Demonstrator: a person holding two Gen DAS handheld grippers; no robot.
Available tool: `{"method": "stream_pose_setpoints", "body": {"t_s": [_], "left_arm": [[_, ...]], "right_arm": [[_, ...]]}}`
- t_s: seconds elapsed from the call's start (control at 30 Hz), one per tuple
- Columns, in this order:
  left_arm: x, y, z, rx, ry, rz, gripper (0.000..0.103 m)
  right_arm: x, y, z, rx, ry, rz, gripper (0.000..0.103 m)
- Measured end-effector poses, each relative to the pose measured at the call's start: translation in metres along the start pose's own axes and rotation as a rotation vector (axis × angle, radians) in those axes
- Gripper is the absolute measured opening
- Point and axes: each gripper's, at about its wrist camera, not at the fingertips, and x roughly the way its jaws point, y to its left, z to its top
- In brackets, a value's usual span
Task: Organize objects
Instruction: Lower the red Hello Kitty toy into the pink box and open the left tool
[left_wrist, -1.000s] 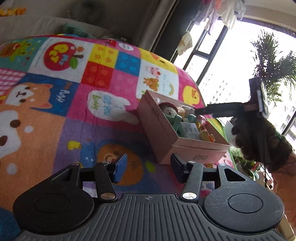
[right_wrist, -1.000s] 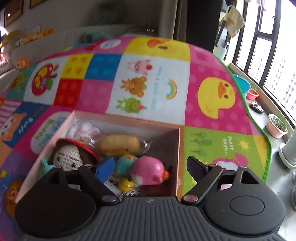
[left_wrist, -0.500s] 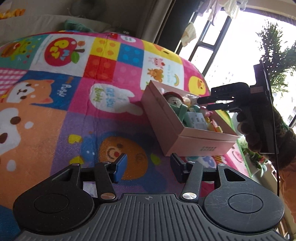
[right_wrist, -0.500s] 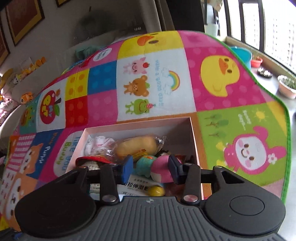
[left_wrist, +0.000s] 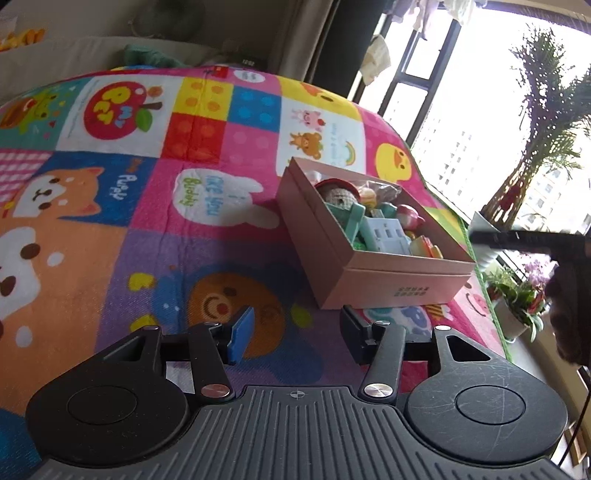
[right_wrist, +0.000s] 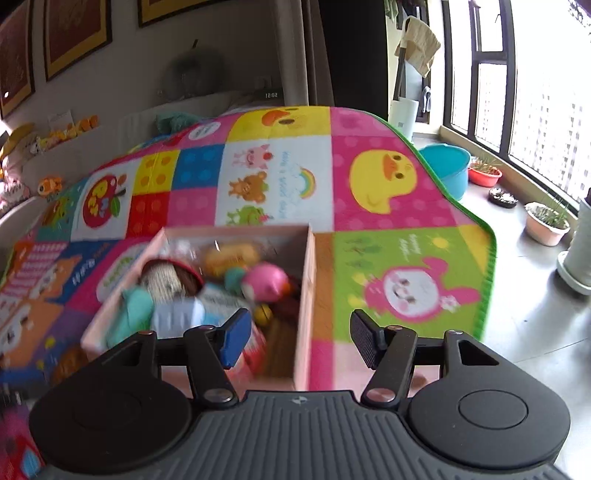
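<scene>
A pink cardboard box (left_wrist: 391, 288) sits on the colourful play mat (left_wrist: 147, 229), filled with several small toys: a crocheted doll with a red cap (left_wrist: 338, 192), a pale blue toy house (left_wrist: 388, 236) and a pink round toy (right_wrist: 264, 280). My left gripper (left_wrist: 293, 334) is open and empty, low over the mat just in front of the box. My right gripper (right_wrist: 301, 338) is open and empty, above the near right corner of the box (right_wrist: 304, 295). It also shows in the left wrist view (left_wrist: 517, 240), right of the box.
The mat's green edge (right_wrist: 480, 229) ends at a grey floor with plant pots (right_wrist: 546, 221) and a teal basin (right_wrist: 448, 170) by the window. A sofa (right_wrist: 110, 125) stands behind the mat.
My right gripper has opened and pulled back up and to the right, away from the toys in the box. My left gripper has stayed open and shifted slightly.
</scene>
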Motion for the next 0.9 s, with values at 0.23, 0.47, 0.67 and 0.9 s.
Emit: {"method": "stream_pose_setpoints", "body": {"t_s": [0.23, 0.47, 0.67, 0.9], "left_arm": [[0.003, -0.019, 0.026, 0.004, -0.059, -0.029, 0.056], [0.061, -0.04, 0.063, 0.062, 0.01, 0.073, 0.056], [0.082, -0.027, 0.063, 0.11, 0.054, 0.186, 0.085], [0.061, 0.009, 0.064, 0.098, 0.006, 0.258, 0.094]], "right_arm": [[-0.016, 0.006, -0.057, -0.192, -0.007, -0.041, 0.071], [0.005, 0.023, -0.066, -0.211, -0.024, -0.007, 0.071], [0.014, 0.033, -0.063, -0.228, -0.059, -0.003, 0.065], [0.02, 0.068, -0.063, -0.245, -0.054, 0.078, 0.065]]}}
